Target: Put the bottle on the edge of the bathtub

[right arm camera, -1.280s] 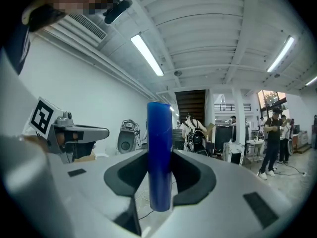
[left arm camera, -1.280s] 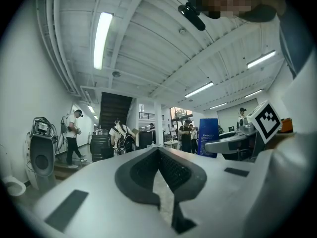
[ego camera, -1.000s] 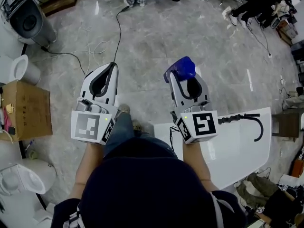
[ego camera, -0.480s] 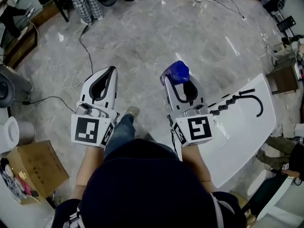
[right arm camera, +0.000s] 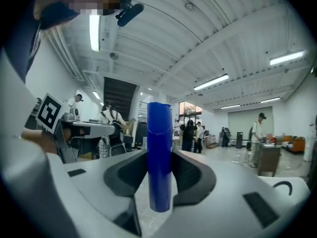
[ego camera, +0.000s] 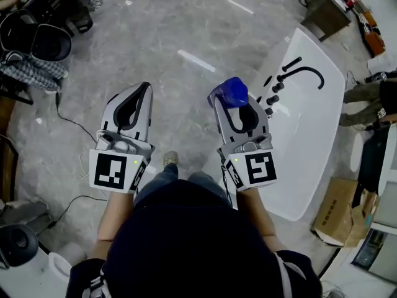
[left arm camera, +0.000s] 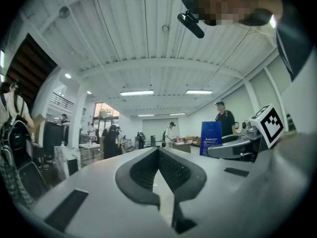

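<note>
A blue bottle [ego camera: 234, 90] stands upright between the jaws of my right gripper [ego camera: 233, 102], which is shut on it. In the right gripper view the bottle [right arm camera: 159, 133] fills the middle, with the jaws pressed on both of its sides. The white bathtub [ego camera: 313, 138] lies on the floor to the right of that gripper, with a black curved faucet [ego camera: 305, 73] on its near rim. My left gripper [ego camera: 145, 89] is held level beside it over the grey floor. Its jaw tips meet in the left gripper view [left arm camera: 158, 151] with nothing between them.
Cardboard boxes [ego camera: 338, 213] lie beyond the tub at the lower right. Black chairs and bags [ego camera: 43, 39] stand at the upper left, and a cable [ego camera: 68, 120] runs over the floor. A white fixture [ego camera: 28, 269] sits at the lower left. Several people stand far off.
The whole view has swung: the bathtub has gone from the lower right to the upper right, closer to the right gripper. Both grippers turned together, and the bottle stays gripped.
</note>
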Demonstrator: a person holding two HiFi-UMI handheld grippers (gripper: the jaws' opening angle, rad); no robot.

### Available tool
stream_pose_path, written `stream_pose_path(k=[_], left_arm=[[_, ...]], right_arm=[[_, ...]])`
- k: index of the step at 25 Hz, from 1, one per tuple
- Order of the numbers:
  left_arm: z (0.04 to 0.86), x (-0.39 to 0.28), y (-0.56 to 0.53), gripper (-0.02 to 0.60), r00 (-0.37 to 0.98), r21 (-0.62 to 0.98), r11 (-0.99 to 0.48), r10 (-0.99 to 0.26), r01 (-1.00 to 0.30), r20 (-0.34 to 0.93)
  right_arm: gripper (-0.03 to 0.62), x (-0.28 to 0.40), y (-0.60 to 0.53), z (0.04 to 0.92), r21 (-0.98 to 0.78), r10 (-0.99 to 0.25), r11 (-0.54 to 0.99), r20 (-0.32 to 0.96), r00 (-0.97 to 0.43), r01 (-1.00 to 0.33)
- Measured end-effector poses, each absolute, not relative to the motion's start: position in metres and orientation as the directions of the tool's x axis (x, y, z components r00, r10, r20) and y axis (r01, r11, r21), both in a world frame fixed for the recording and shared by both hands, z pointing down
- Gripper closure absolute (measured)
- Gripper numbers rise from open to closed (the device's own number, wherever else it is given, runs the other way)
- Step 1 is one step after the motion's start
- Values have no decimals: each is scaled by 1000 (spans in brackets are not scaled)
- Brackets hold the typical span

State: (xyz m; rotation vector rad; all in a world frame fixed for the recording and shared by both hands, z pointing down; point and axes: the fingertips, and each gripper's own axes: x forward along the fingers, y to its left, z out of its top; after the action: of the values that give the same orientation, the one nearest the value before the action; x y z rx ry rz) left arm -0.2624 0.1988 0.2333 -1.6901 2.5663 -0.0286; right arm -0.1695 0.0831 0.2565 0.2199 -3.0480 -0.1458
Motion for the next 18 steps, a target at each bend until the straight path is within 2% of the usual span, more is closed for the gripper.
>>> stream_pose_path(k=[5, 10, 18], left_arm=[[242, -265, 134, 565, -197, -38, 199, -980, -979, -33], [255, -241, 75, 565, -2, -10, 2, -1000, -1000, -14], [277, -204, -7, 564, 182, 2, -182, -983, -983, 21]], right_arm=[[431, -142, 35, 262, 92, -371, 927, 99, -923, -362], [431, -88, -2, 273, 87, -571, 821, 137, -810, -564], [431, -39, -58, 291, 84, -714, 698, 163, -681, -711]])
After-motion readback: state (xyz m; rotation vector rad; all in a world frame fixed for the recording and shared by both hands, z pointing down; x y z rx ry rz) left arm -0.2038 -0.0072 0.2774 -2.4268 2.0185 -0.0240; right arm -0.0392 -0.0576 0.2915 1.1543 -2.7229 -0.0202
